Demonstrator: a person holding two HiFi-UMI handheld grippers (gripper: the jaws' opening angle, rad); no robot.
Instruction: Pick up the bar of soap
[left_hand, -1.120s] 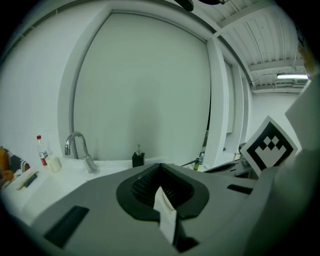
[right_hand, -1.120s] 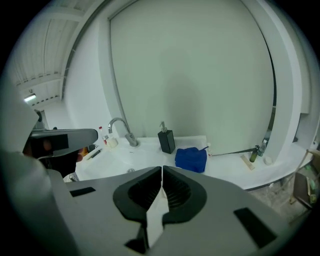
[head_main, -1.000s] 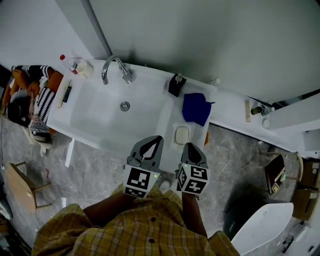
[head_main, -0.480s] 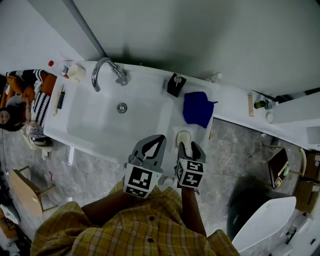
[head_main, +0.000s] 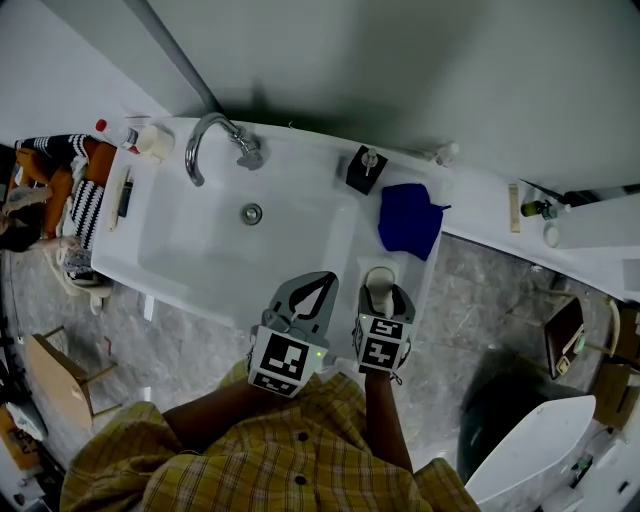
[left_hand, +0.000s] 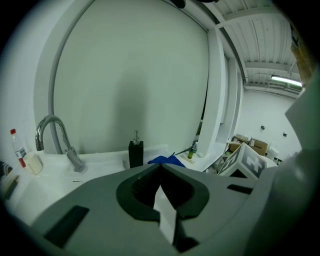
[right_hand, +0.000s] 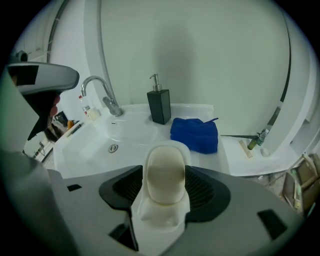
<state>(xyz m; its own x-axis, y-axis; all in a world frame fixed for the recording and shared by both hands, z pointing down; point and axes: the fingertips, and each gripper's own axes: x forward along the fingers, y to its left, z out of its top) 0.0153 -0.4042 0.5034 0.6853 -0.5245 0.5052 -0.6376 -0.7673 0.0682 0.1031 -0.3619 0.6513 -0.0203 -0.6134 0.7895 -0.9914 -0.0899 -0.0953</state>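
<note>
A pale oval bar of soap (right_hand: 164, 175) lies in a white soap dish (right_hand: 160, 216) on the counter right of the basin. My right gripper (right_hand: 164, 170) points down over it. Its jaws have just been opening and now stand wide, one on each side of the soap, which still rests in the dish. In the head view the soap (head_main: 380, 284) shows between the right gripper's (head_main: 381, 293) fingers. My left gripper (head_main: 319, 284) hangs beside it over the basin's front rim, shut with nothing in it; in its own view the left gripper (left_hand: 161, 167) shows its jaws meeting at the tip.
A white sink (head_main: 190, 250) with a chrome faucet (head_main: 215, 137) is to the left. A black pump dispenser (head_main: 366, 168) and a blue cloth (head_main: 410, 220) lie behind the soap dish. Bottles (head_main: 125, 133) stand at the sink's far left. A toilet (head_main: 530, 452) is at the lower right.
The right gripper has come down over the soap dish and its jaws have gone from shut to wide apart round the soap. The left gripper has moved slightly forward and down.
</note>
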